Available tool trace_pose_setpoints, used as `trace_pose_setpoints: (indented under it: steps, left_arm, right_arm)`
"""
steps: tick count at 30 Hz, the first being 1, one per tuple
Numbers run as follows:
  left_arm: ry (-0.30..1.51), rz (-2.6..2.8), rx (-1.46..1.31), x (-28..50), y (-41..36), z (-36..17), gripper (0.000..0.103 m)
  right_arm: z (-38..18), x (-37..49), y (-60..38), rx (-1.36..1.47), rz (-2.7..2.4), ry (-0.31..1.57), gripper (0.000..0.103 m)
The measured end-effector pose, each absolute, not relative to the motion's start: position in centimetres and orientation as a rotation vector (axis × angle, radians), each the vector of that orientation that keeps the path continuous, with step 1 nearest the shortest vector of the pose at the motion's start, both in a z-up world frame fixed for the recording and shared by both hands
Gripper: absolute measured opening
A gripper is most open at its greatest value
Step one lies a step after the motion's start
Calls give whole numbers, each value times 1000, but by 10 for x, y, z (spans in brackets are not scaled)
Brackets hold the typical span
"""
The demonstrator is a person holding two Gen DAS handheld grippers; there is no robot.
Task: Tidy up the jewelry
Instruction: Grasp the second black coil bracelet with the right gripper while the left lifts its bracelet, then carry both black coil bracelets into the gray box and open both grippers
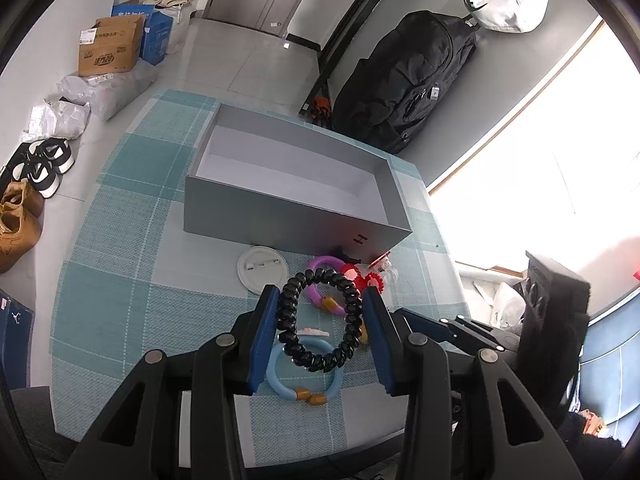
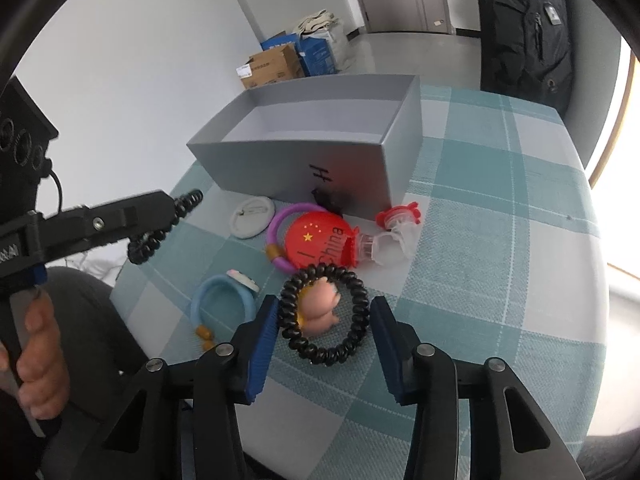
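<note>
We find the gray box (image 2: 320, 160) open on top; trinkets crowd the desk (image 2: 500, 240) along its near wall, with bare cloth rightward.

Red round badge (image 2: 320, 240), centre of the right wrist view, reads "I China" in black, with yellow stars above the words. On the grey box (image 2: 288, 168) behind it, a black mark like "H" on the front wall. The cardboard carton (image 1: 110, 46), upper left of the left wrist view, carries print too blurred to read.
</note>
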State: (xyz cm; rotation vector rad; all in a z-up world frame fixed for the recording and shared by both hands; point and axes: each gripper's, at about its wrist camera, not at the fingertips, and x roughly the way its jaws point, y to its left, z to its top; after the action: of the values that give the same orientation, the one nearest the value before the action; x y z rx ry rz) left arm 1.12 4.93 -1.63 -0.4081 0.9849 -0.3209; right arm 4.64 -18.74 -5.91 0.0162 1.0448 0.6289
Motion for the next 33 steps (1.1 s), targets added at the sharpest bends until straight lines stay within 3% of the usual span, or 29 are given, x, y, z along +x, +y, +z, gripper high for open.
trace_pose_setpoints:
  steps: [21, 33]
  left_arm:
    - [911, -286, -348, 42, 41, 18, 37]
    - [954, -305, -327, 95, 47, 5, 37]
  right_arm:
    - [25, 87, -199, 183, 723, 786, 45]
    - [13, 141, -179, 128, 723, 811, 45]
